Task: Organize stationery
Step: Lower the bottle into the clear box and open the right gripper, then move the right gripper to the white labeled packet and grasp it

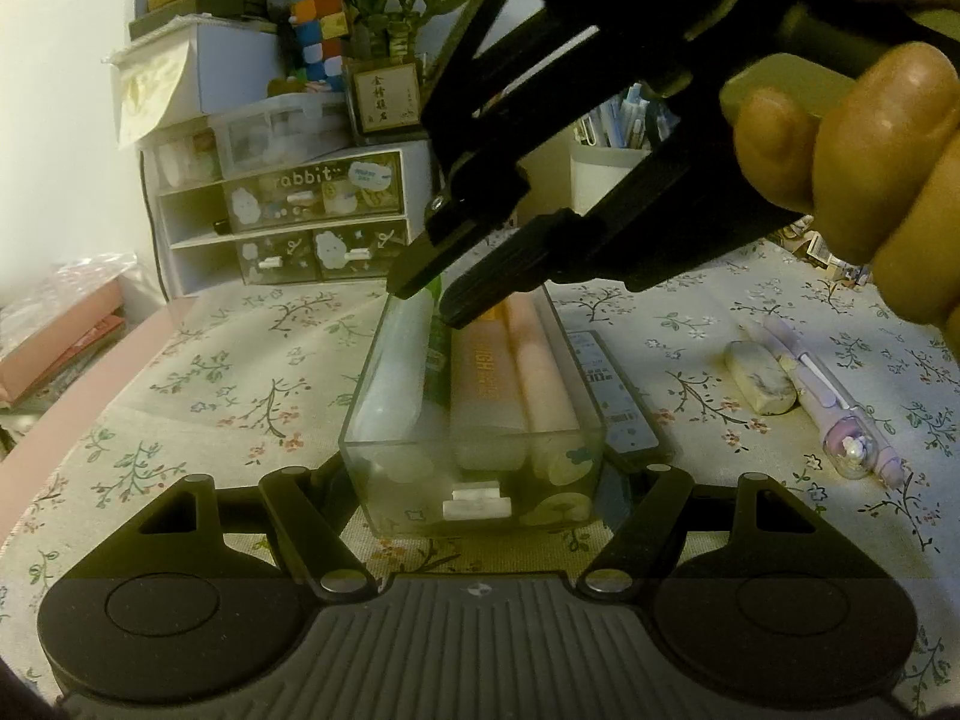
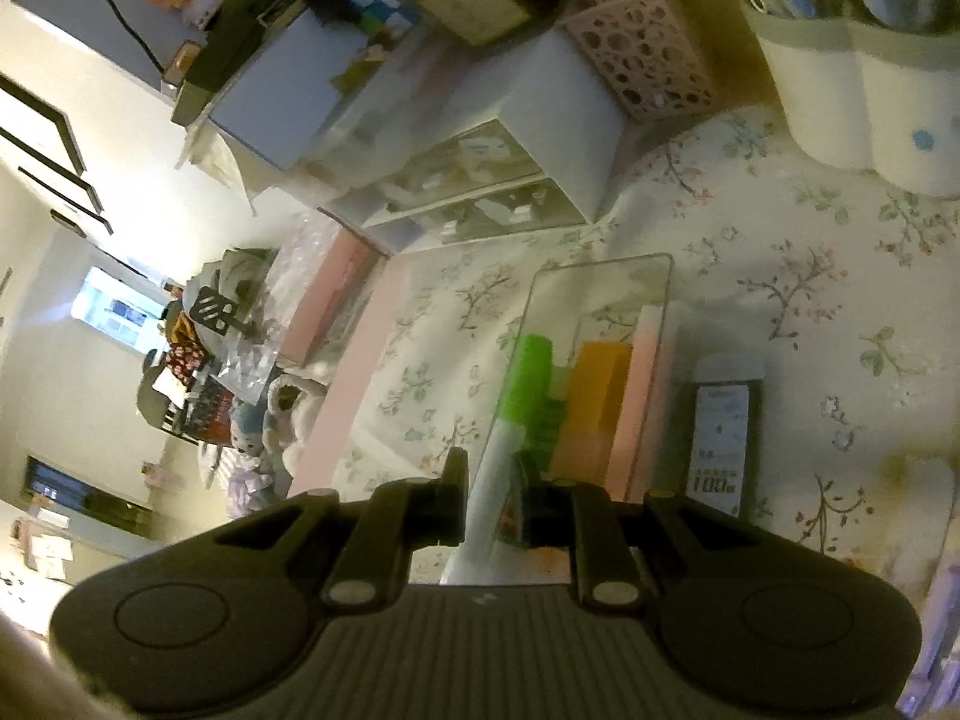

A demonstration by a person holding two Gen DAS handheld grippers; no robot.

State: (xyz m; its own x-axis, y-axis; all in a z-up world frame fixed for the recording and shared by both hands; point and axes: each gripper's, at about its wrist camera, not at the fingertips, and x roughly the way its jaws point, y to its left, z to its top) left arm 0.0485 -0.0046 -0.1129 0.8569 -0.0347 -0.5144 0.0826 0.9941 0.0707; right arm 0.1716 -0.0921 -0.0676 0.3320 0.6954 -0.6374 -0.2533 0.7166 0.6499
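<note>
Clear plastic: a transparent drawer tray (image 1: 474,468) is seen on the floral tablecloth (image 1: 198,372), at the centre of the left wrist view, its near end set between the left gripper's (image 1: 480,480) arms.
Left jaws: read as clamped on the tray's near end, steadying it; the pad contact itself is hidden.
Tray contents: an orange highlighter (image 1: 486,384) and a pink one (image 1: 543,372) are laid lengthwise toward the 3 o'clock wall.
Item in hand: a white, green-capped highlighter (image 2: 510,420) is held narrowly between the right gripper's (image 2: 492,498) jaws, angled down into the tray's 9 o'clock side.
Right gripper, as seen from the left wrist: it enters from 1 o'clock, tips at the tray's far end.
Step judged: placing of the green highlighter beside the others.
Next move judged: the pen is to be lowered flat along the 9 o'clock wall, then the jaws widened and withdrawn upward without dragging it.
Outstanding: an eraser (image 1: 759,381) and a purple pen (image 1: 840,414) are left loose at 3 o'clock; a dark packet (image 1: 624,408) lies just beside the tray.
</note>
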